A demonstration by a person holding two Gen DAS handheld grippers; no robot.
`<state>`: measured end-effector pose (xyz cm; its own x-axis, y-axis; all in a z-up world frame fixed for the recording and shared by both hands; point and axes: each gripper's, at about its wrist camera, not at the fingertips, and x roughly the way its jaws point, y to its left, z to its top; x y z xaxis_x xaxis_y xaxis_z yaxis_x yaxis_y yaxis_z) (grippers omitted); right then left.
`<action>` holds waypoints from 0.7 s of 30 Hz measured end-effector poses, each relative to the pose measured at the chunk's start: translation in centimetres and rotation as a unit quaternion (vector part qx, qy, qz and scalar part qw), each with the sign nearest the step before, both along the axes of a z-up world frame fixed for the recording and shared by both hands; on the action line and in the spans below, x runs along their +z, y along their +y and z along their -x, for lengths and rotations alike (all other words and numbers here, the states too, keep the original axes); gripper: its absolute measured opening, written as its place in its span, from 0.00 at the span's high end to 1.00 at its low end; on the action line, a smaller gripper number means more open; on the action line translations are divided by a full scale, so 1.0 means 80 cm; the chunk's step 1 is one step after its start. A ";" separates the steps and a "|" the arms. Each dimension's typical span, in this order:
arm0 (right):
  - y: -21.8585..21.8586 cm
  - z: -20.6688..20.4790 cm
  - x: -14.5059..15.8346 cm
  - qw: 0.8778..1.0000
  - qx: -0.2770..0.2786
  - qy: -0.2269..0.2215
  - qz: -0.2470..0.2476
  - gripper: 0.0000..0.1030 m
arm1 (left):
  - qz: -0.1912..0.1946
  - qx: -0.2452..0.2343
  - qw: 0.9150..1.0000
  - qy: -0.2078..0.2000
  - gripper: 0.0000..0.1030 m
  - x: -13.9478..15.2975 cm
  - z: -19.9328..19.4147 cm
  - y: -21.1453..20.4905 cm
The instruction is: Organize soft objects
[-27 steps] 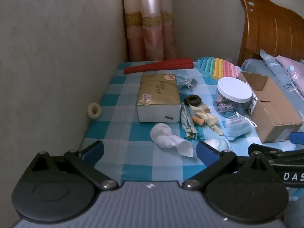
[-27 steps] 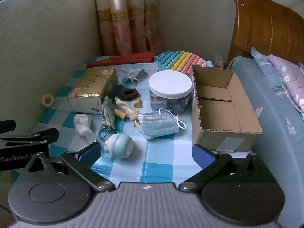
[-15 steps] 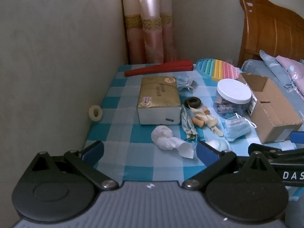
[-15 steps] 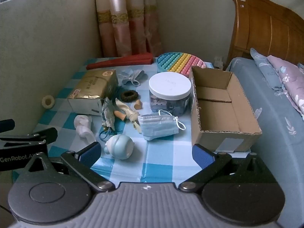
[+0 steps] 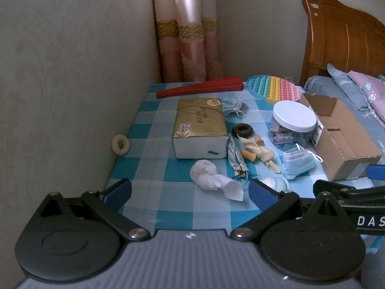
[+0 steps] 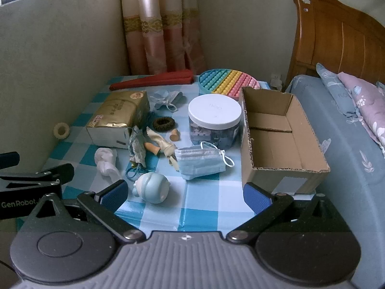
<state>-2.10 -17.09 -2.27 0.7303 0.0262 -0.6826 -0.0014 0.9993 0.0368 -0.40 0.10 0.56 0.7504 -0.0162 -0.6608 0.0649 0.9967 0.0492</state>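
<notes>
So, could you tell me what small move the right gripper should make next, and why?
Probably ease the right gripper forward and down around the pale blue round toy. Its jaws are open and empty, the toy lies closest in front of them, and the cardboard box beside it stands empty.

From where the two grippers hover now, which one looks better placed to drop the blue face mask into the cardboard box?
Probably the right gripper: open, it faces the face mask with the empty cardboard box just to its right. The left gripper, also open, faces the white wad instead.

Cardboard box [image 6: 284,142] open-topped; jar [image 6: 214,122] and mask [image 6: 201,163] crowd its left.
</notes>
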 end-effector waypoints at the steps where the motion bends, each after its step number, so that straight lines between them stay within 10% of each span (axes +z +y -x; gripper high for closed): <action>1: 0.000 0.000 0.000 1.000 0.000 0.000 0.000 0.00 | 0.000 0.000 1.000 0.000 0.00 0.000 0.000 0.000; 21: 0.000 0.002 0.002 1.000 -0.002 -0.001 0.002 0.00 | -0.003 0.000 1.000 0.000 0.00 0.001 0.001 -0.002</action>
<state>-2.23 -17.12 -2.11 0.7318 0.0202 -0.6812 0.0029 0.9995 0.0327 -0.45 -0.02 0.64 0.7502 -0.0114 -0.6611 0.0640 0.9964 0.0554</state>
